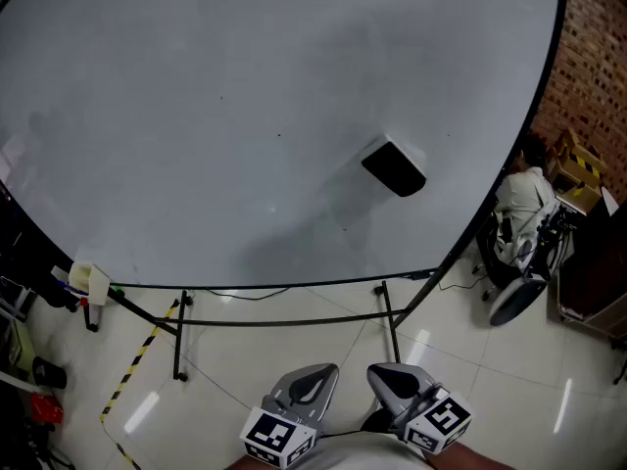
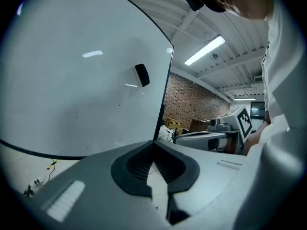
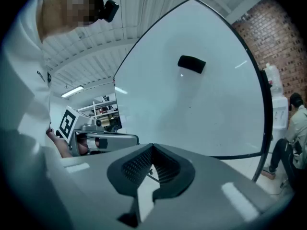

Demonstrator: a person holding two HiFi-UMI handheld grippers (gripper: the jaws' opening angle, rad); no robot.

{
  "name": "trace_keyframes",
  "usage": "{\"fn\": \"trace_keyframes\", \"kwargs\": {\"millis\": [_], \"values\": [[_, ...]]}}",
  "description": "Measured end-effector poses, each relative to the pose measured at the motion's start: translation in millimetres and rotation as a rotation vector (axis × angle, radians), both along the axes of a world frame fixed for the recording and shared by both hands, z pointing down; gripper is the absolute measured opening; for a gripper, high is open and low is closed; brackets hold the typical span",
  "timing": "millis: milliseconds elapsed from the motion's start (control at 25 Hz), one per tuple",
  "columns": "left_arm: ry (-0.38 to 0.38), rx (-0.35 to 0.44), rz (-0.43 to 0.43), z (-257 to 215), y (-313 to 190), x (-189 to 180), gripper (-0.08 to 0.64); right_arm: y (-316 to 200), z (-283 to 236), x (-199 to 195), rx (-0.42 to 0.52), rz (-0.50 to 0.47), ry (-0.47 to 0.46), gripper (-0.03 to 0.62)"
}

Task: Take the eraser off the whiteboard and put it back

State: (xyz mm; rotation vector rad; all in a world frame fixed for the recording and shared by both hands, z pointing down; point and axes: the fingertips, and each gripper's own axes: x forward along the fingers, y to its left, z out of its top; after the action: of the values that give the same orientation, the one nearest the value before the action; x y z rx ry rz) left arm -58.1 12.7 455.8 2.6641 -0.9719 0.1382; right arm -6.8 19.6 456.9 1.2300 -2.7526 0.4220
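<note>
A black eraser sticks to the large whiteboard, right of its middle. It shows small in the left gripper view, eraser, and in the right gripper view, eraser. Both grippers sit low and close to my body, far from the board. My left gripper has its jaws together at the tips with nothing between them, left gripper. My right gripper is likewise shut and empty, right gripper. Each gripper sees the other's marker cube beside it.
The whiteboard stands on a black metal frame over a glossy tiled floor. A cream object hangs at the board's lower left corner. A person in white sits at the right by a brick wall. Yellow-black tape runs on the floor.
</note>
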Motion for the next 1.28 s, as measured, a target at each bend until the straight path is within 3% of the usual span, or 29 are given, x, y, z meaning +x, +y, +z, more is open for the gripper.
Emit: {"fn": "trace_keyframes", "kwargs": {"millis": [280,520,800,1080,1280], "values": [[0.038,-0.022,-0.043,-13,-44,44,0.015,-36,-12,41,0.039,-0.076,0.0,0.002],[-0.015,0.026,-0.146,-17,-81,82,0.014,-79,-28,92,0.093,-0.159,0.007,0.002],[-0.054,0.002,-0.256,-13,-95,81,0.014,-93,-22,100,0.095,-0.256,0.004,0.002],[-0.061,0.03,-0.213,-31,-112,65,0.015,-103,-35,83,0.158,-0.198,0.021,0.002],[-0.152,0.177,-0.14,-51,-123,50,0.015,-114,-65,68,0.311,-0.107,0.104,0.002]]}}
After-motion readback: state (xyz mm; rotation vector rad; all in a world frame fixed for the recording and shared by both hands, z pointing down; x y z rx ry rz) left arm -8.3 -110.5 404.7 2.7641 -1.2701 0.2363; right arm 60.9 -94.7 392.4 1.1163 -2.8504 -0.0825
